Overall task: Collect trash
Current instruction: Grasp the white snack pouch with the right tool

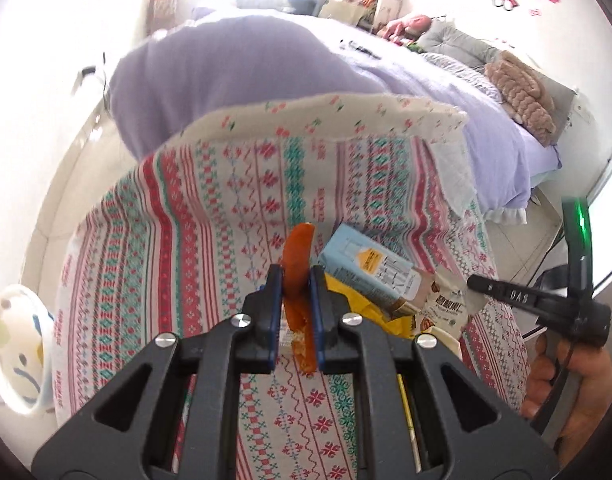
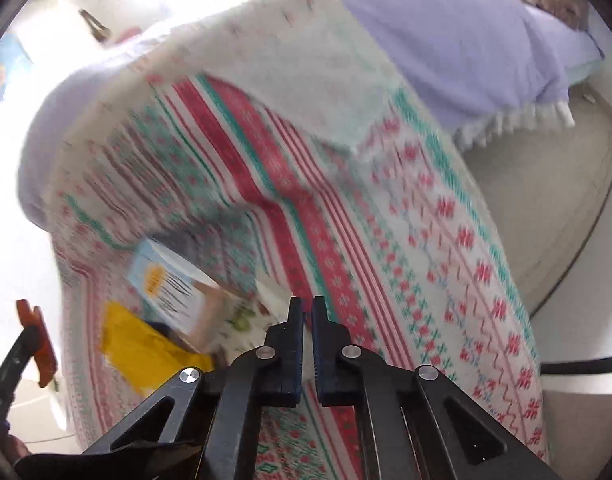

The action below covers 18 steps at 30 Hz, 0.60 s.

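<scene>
My left gripper is shut on a strip of orange peel and holds it above the patterned cloth. The peel also shows at the left edge of the right wrist view. Just right of it lie a light blue carton, a yellow wrapper and a white snack packet. The right wrist view is blurred and shows the carton, the yellow wrapper and the packet. My right gripper has its jaws almost closed with nothing visible between them. It also shows in the left wrist view.
The patterned cloth covers a small table beside a bed with a lilac duvet. A white bowl with a cartoon print stands at the table's left edge. A brown fluffy pillow lies on the bed. Pale floor lies to the right.
</scene>
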Motion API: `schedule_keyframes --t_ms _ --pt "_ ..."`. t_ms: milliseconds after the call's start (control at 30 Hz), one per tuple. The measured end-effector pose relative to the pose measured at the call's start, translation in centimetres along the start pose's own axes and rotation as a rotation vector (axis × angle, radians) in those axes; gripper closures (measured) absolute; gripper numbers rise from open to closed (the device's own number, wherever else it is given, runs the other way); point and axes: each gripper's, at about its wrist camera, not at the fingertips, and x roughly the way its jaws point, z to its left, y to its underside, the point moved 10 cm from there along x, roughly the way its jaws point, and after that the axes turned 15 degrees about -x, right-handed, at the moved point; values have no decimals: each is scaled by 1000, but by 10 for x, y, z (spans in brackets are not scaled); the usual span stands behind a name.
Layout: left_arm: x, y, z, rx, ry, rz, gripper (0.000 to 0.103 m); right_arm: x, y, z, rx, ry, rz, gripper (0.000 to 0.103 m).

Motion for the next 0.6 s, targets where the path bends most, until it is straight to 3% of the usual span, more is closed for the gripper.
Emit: schedule_keyframes --t_ms 167,267,333,433,533,567,600 --pt "-19 -9 -18 105 9 -116 88 -26 -18 17 -46 -18 -149 100" --pt "-24 -10 -22 132 17 -136 88 -34 -25 28 -125 22 -198 100" --pt "-26 -9 -22 135 11 -140 88 -23 -22 24 -121 25 -145 98" --pt "-31 -9 -22 149 9 -155 88 4 -1 6 -40 -47 0 93" --pt "-32 -8 -20 162 -5 -162 88 20 16 -11 17 8 107 78" --pt "-31 -9 -19 163 -7 -160 88 24 20 -11 30 7 136 62" --pt "-32 -8 -18 164 -8 -161 88 26 23 -7 26 -9 152 40"
